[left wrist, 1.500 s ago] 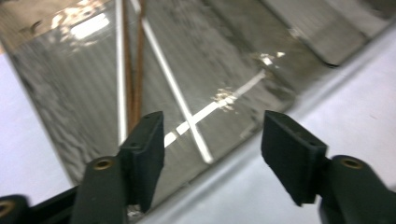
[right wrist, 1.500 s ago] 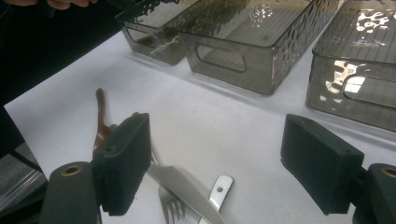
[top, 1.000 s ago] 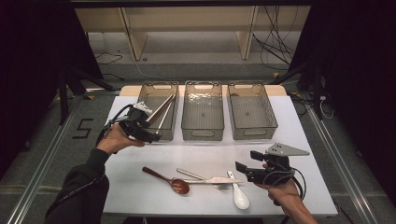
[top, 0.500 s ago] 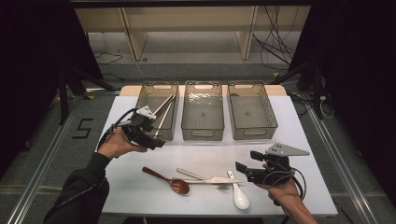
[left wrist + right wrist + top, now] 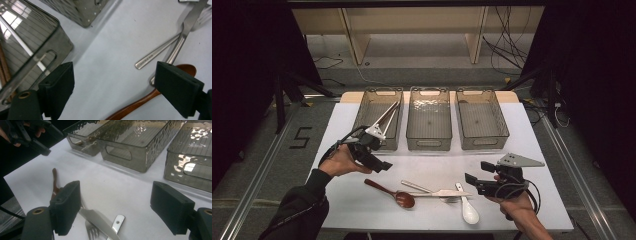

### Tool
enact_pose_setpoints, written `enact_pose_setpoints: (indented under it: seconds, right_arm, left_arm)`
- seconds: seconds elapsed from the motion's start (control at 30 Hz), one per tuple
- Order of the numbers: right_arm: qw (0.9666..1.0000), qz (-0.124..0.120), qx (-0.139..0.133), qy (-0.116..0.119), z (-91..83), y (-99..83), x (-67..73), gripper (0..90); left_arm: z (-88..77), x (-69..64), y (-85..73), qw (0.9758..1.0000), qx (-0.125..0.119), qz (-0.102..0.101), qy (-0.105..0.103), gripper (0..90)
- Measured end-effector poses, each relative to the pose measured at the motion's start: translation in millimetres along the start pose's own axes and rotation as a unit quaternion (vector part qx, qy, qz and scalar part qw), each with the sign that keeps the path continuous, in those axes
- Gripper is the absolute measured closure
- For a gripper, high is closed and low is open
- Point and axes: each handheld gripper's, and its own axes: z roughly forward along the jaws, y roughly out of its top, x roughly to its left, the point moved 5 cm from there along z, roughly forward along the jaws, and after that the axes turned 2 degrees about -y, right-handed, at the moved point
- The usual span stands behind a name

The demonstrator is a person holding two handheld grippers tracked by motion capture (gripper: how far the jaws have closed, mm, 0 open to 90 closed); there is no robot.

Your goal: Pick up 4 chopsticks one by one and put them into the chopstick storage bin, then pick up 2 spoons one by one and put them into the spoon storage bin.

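Loose cutlery lies at the near middle of the white table (image 5: 337,135): a brown wooden spoon (image 5: 392,192), a metal fork (image 5: 419,188), a metal knife (image 5: 449,193) and a white ceramic spoon (image 5: 468,210). My left gripper (image 5: 379,159) hovers just left of and above the wooden spoon, open and empty. In the left gripper view the wooden spoon (image 5: 150,96) lies between the wide jaws of that gripper (image 5: 116,82), below the fork handle (image 5: 155,53). My right gripper (image 5: 477,173) is open and empty right of the cutlery. Its own view (image 5: 117,202) looks over the knife (image 5: 100,222).
Three clear smoky bins stand in a row at the back: the left bin (image 5: 362,117) holds long metal and wooden utensils leaning on its rim, while the middle bin (image 5: 428,142) and right bin (image 5: 504,125) look empty. The table's near edge runs just behind both hands.
My left gripper has drawn back from the left bin toward the near side and a little right, ending over the wooden spoon's handle. The right gripper has stayed put.
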Motion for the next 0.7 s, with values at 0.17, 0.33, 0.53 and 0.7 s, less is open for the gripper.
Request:
enact_pose_setpoints:
  seconds: [0.17, 0.33, 0.53, 0.7]
  right_arm:
    - [1.0000, -0.001, 0.000, 0.000, 0.4, 0.1, 0.5, 25.4]
    - [1.0000, -0.002, 0.000, -0.001, 0.3, 0.2, 0.9, 25.4]
    - [1.0000, 0.002, 0.002, -0.001, 0.6, -0.3, 0.4, 25.3]
    - [1.0000, 0.000, 0.001, -0.002, 0.7, -0.1, 0.0, 25.4]
  left_arm:
    - [7.2, -6.0, -6.8, 0.9999, 0.009, 0.004, -0.004, 16.1]
    - [13.4, -11.6, -13.2, 0.9994, 0.028, 0.020, -0.009, 16.0]
    - [22.8, -17.5, -18.7, 0.9987, 0.040, 0.025, -0.018, 16.0]
    - [26.6, -22.0, -23.3, 0.9981, 0.047, 0.032, -0.024, 16.0]
